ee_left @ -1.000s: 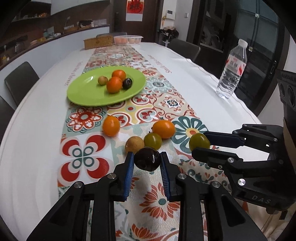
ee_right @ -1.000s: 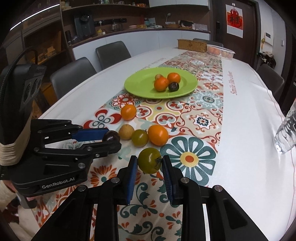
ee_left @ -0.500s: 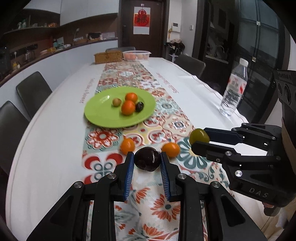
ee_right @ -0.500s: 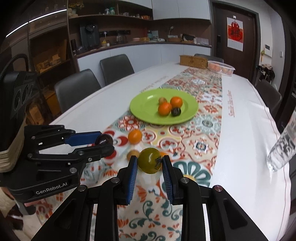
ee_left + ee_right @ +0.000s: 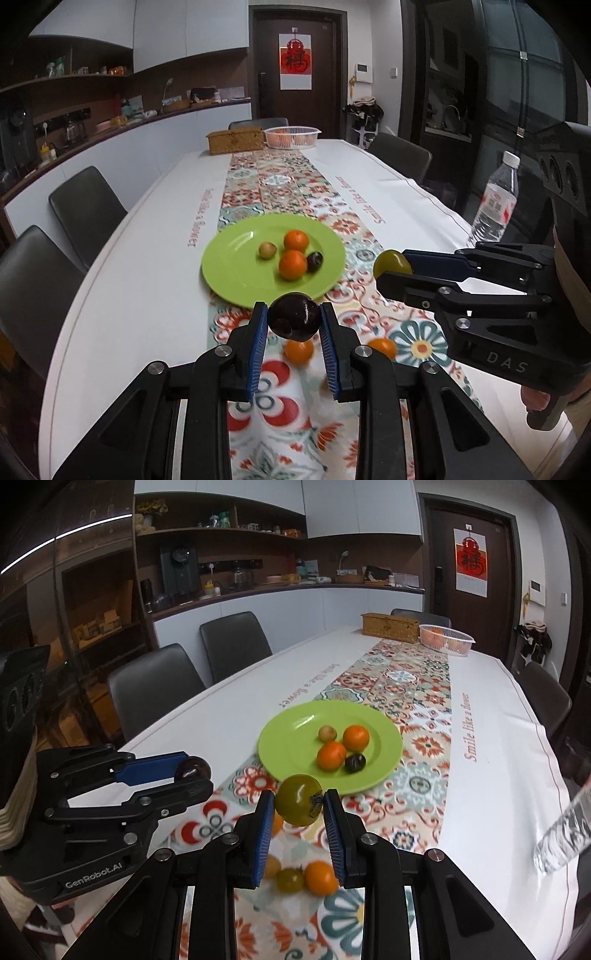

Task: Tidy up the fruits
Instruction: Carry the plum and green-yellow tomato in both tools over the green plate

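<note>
My left gripper [image 5: 293,320] is shut on a dark purple plum [image 5: 294,316], held in the air short of the green plate [image 5: 236,266]. My right gripper [image 5: 298,805] is shut on a green tomato [image 5: 298,804], also lifted above the runner. The plate [image 5: 291,746] carries two oranges [image 5: 343,746], a small tan fruit [image 5: 327,733] and a dark plum [image 5: 355,763]. Below the grippers, an orange [image 5: 320,878], a green tomato [image 5: 290,880] and a tan fruit lie on the patterned runner. Each gripper shows in the other's view: the right one [image 5: 392,266] and the left one [image 5: 192,771].
A water bottle [image 5: 495,201] stands near the table's right edge. A wicker box [image 5: 234,139] and a white basket of fruit [image 5: 291,137] sit at the far end. Dark chairs [image 5: 159,686] line both long sides of the white table.
Both grippers have risen with their fruit and tilted up, so the plate now sits closer to the fingertips and the loose fruits have dropped low in view.
</note>
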Available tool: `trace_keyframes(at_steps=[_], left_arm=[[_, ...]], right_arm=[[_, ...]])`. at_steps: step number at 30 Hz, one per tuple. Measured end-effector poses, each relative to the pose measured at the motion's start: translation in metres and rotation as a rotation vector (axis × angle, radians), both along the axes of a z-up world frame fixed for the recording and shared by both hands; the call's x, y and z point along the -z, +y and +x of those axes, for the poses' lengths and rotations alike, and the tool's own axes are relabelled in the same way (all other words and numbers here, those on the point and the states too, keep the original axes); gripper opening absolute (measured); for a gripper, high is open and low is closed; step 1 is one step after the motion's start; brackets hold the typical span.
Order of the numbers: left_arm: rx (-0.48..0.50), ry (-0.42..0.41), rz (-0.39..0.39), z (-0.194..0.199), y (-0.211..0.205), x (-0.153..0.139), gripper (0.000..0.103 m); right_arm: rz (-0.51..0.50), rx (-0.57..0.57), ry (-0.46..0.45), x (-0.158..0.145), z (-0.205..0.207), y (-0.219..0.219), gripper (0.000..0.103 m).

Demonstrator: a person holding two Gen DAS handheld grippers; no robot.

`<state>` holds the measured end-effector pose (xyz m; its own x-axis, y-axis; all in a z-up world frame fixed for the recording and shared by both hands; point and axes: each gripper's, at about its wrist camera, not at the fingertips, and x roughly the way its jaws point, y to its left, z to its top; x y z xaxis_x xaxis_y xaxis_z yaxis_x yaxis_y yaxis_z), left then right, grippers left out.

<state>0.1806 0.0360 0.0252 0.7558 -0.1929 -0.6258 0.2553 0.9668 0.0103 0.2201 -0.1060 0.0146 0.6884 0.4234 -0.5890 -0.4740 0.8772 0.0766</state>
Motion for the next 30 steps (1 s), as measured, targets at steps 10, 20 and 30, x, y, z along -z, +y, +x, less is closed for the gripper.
trace_keyframes(at_steps=[10, 20, 30], left_arm=[[-0.025, 0.002, -0.021, 0.046, 0.018, -0.002, 0.028], [-0.028, 0.023, -0.038, 0.091, 0.029, 0.01, 0.028], [-0.021, 0.061, -0.007, 0.137, 0.03, 0.036, 0.028]], right_arm=[[-0.008, -0.017, -0.005, -0.005, 0.046, 0.019, 0.028], [-0.023, -0.024, 0.017, 0.005, 0.095, 0.031, 0.028], [-0.065, -0.014, 0.07, 0.031, 0.14, 0.044, 0.029]])
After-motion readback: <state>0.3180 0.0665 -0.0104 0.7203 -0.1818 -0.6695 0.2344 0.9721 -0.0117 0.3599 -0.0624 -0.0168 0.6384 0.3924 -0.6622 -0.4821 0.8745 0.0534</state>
